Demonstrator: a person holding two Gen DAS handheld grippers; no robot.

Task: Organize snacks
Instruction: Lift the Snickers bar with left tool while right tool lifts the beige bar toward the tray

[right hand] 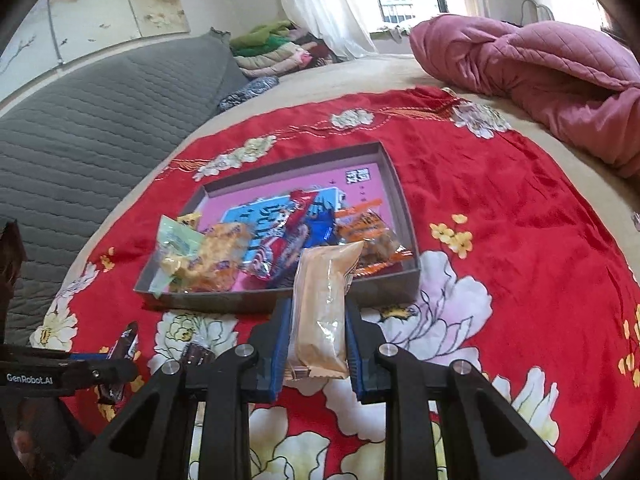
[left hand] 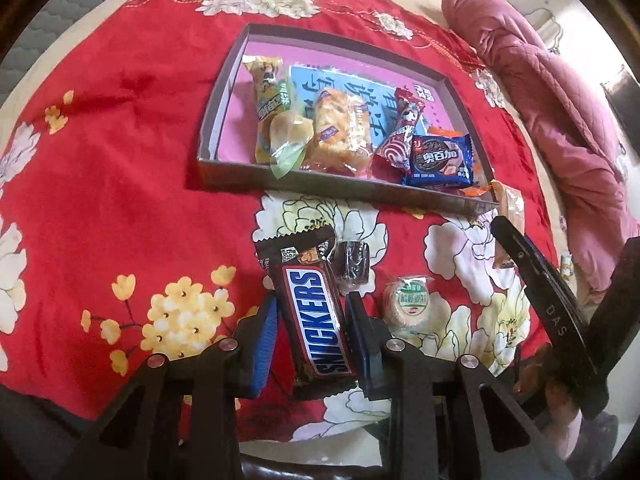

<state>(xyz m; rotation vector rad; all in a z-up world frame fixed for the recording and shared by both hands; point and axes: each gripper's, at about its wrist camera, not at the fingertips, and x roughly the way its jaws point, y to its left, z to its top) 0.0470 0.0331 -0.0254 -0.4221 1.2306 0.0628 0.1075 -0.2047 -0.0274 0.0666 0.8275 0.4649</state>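
Note:
My left gripper [left hand: 310, 308] is shut on a brown Snickers bar [left hand: 316, 308], held above the red flowered cloth in front of the grey tray [left hand: 340, 190]. My right gripper [right hand: 318, 312] is shut on a tan wrapped pastry [right hand: 322, 312], held just before the tray's near wall [right hand: 224, 300]. The tray holds several wrapped snacks: a yellow bar [left hand: 266, 100], a bread pack [left hand: 340, 132], a red-white candy [left hand: 402, 132], a blue cookie pack [left hand: 440, 160] and an orange pack [right hand: 368, 236]. The right gripper also shows in the left wrist view [left hand: 532, 280].
On the cloth near my left gripper lie a small dark chocolate [left hand: 352, 266] and a round green-labelled cake [left hand: 406, 304]. A pink quilt [right hand: 540, 76] lies to the right, a grey cushion [right hand: 100, 120] to the left. Folded clothes [right hand: 272, 52] are far back.

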